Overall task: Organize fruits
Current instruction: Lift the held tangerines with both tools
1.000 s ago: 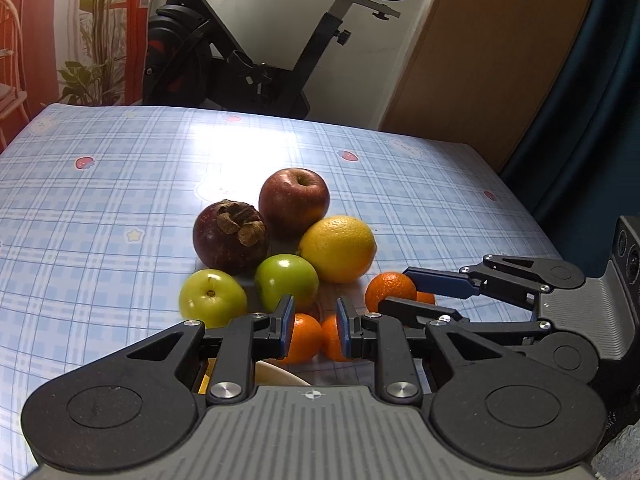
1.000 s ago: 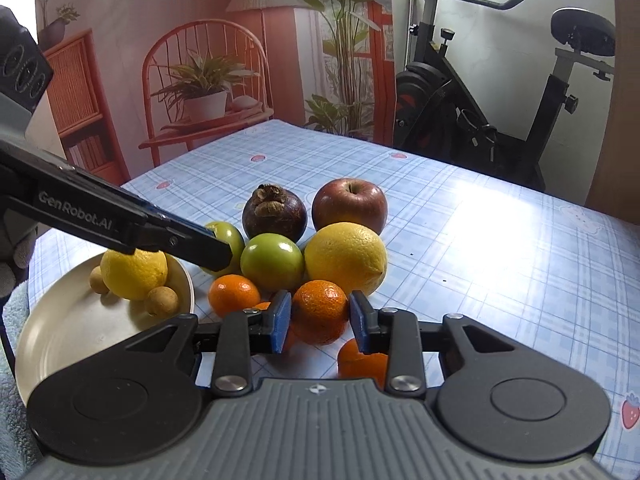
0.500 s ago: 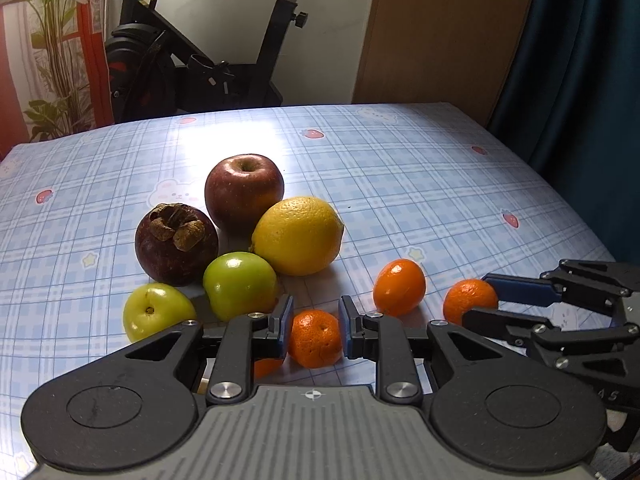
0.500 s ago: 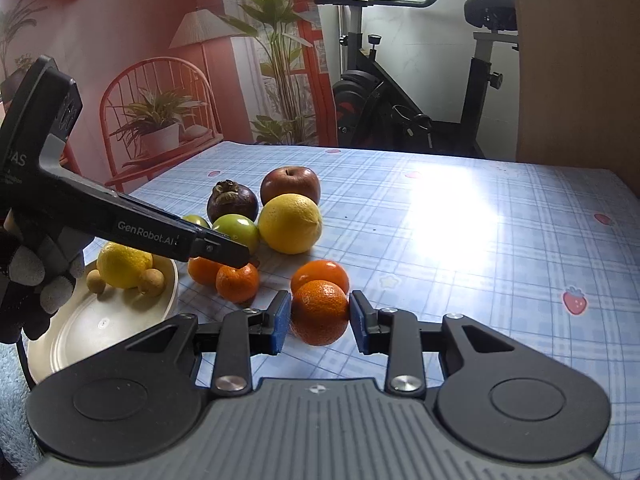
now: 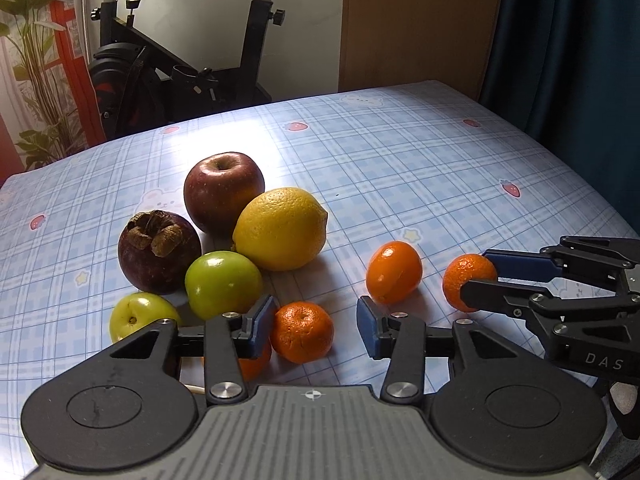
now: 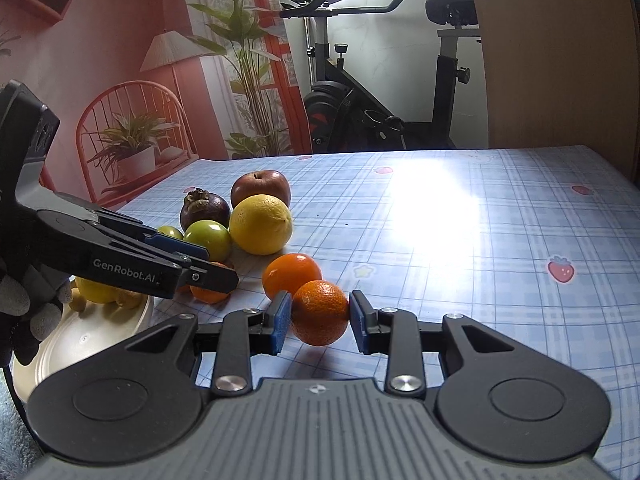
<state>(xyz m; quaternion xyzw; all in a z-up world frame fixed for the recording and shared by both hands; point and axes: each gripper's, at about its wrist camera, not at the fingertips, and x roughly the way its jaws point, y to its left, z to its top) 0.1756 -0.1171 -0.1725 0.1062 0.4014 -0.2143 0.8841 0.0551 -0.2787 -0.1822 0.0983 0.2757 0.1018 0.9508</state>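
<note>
My left gripper [image 5: 316, 322] hangs low over the checked tablecloth [image 5: 400, 168] with its jaws opening. A mandarin [image 5: 302, 332] rests on the cloth between them, close to the left pad, and is not squeezed. My right gripper [image 6: 320, 320] is shut on another mandarin [image 6: 320, 312], held just above the cloth. In the left wrist view the right gripper [image 5: 478, 276] with that mandarin [image 5: 460, 284] is at the right. A loose orange [image 5: 394, 272] lies between the two grippers. The left gripper [image 6: 216, 268] reaches in from the left in the right wrist view.
A red apple [image 5: 224, 192], a lemon [image 5: 280, 228], a mangosteen [image 5: 158, 252] and two green apples [image 5: 222, 284] [image 5: 140, 316] are clustered on the left. A white plate [image 6: 80, 344] with a lemon and small brown fruits sits at the table's near-left edge. An exercise bike [image 6: 360, 112] stands beyond the table.
The left jaws have spread apart from the mandarin that sat tightly between them. The right gripper has carried its mandarin to the right, away from the pile.
</note>
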